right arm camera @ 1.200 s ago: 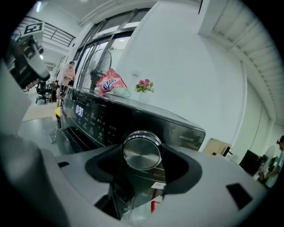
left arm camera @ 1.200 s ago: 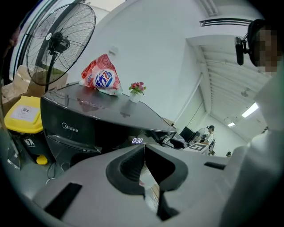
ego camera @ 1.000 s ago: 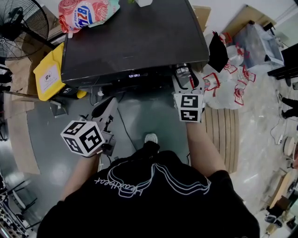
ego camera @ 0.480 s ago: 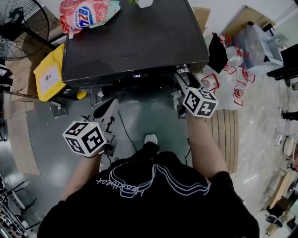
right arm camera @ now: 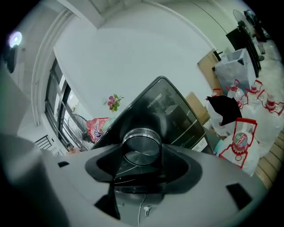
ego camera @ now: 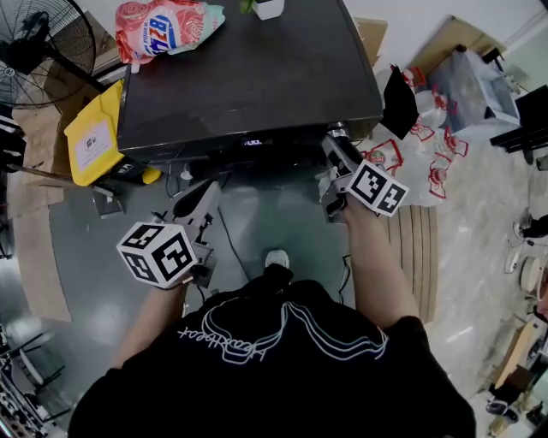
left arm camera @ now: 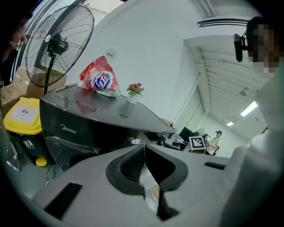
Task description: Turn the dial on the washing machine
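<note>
The dark washing machine (ego camera: 248, 77) stands in front of me, its lit display (ego camera: 253, 142) on the front panel. Its round metal dial (right arm camera: 140, 144) sits at the panel's right end, and my right gripper (right arm camera: 142, 160) is shut on it, one jaw on each side of the rim. In the head view the right gripper (ego camera: 336, 144) reaches the machine's right front corner, its marker cube tilted to the right. My left gripper (ego camera: 195, 198) hangs lower left, off the machine, shut with nothing between its jaws (left arm camera: 144, 168).
A pink detergent bag (ego camera: 167, 26) and a small flower pot (ego camera: 267, 7) rest on the machine's lid. A yellow container (ego camera: 92, 137) and a standing fan (ego camera: 43, 43) are at the left. Packs of water bottles (ego camera: 428, 162) and a wooden pallet (ego camera: 419, 248) are at the right.
My right gripper has rolled clockwise around the dial while holding it; its marker cube now tilts right. The display's reading changed. The left gripper has hardly moved.
</note>
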